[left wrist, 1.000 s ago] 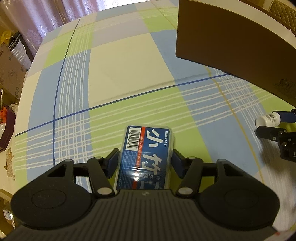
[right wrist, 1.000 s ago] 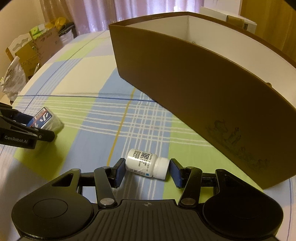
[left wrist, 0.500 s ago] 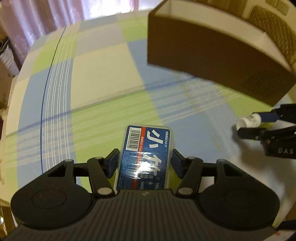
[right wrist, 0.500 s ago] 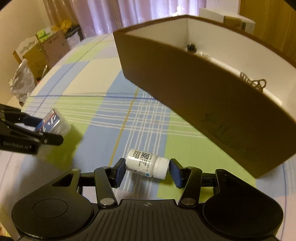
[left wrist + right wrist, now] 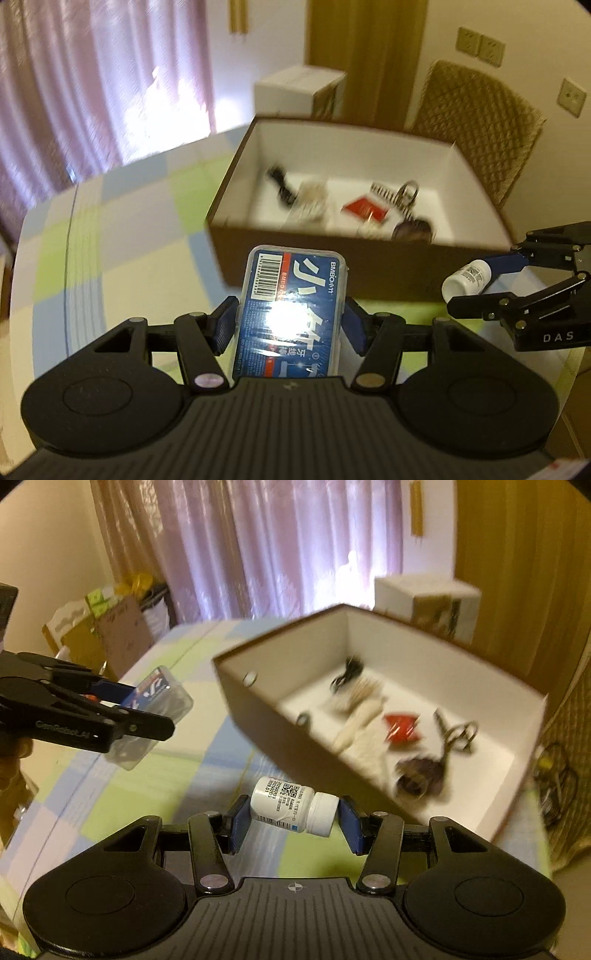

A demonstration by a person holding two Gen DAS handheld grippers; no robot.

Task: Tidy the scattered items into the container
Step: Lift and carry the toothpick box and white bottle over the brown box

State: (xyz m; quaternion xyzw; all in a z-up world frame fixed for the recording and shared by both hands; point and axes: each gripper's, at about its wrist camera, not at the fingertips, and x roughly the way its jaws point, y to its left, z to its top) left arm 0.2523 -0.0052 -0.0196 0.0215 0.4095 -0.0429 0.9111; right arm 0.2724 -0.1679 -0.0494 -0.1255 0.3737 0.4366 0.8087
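My left gripper (image 5: 291, 321) clamped a clear plastic case with a blue "BMBO" label (image 5: 291, 306). My right gripper (image 5: 293, 821) pinched a small white QR-coded pill bottle (image 5: 293, 806) endwise, near the brown cardboard box (image 5: 295, 738).

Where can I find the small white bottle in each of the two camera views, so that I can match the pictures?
Left wrist view: the white bottle is at the right edge, held by the right gripper, in front of the box's near wall.
Right wrist view: the bottle lies sideways at lower centre, clamped end to end between the blue pads.
Shared landmark: the brown box, white inside.
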